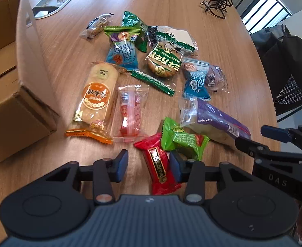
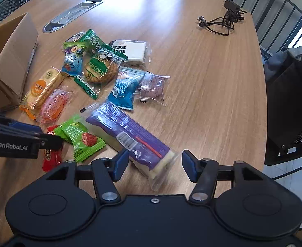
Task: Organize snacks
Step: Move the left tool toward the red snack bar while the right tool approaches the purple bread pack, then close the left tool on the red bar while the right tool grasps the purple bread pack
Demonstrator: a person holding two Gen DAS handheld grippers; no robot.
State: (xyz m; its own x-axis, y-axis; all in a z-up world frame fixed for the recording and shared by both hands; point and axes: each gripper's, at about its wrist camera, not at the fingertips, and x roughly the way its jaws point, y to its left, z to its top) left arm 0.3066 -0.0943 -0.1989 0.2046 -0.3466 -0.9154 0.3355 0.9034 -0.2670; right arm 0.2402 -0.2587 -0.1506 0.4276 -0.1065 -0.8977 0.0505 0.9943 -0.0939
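Cardboard box holds no visible snacks; whole pile lies right of it on the bench. Left gripper jaws spread around red packet, right gripper jaws spread around purple pack.

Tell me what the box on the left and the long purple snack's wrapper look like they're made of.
The box looks like plain brown cardboard, matte with folded flaps. The long purple snack seems wrapped in thin glossy plastic film: its ends are clear and crinkled.

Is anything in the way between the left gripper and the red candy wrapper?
No. The red candy wrapper already lies between the left gripper's open blue fingers on the wooden table. Only the green snack packet touches its far end.
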